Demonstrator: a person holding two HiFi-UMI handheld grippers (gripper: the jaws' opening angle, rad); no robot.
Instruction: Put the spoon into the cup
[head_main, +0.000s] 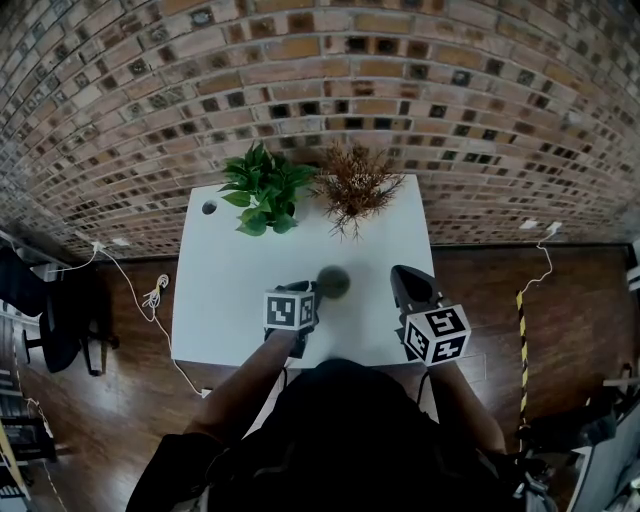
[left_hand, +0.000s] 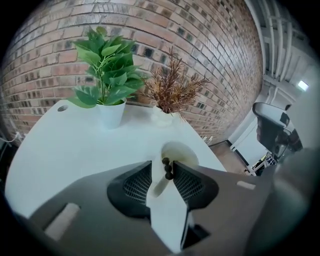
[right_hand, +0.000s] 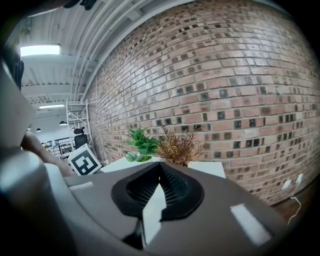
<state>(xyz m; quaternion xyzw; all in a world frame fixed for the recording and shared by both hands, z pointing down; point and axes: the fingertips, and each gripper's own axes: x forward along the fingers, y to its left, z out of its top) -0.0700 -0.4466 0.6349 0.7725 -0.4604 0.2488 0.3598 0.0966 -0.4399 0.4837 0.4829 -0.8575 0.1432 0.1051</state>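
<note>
White table (head_main: 230, 290), spoon (left_hand: 168, 175) between parted left tool (left_hand: 162, 166)

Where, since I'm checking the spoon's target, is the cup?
Head view: the cup stands on the white table, just right of the left gripper, below the dried plant.

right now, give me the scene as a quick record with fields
table: white table
far edge: green plant, dried plant
cup: cup near the front edge, between the two grippers
spoon: spoon leaning in the cup, handle between the left jaws
left gripper: left gripper, jaws apart, not pressing the spoon
right gripper: right gripper, jaws together, nothing held
</note>
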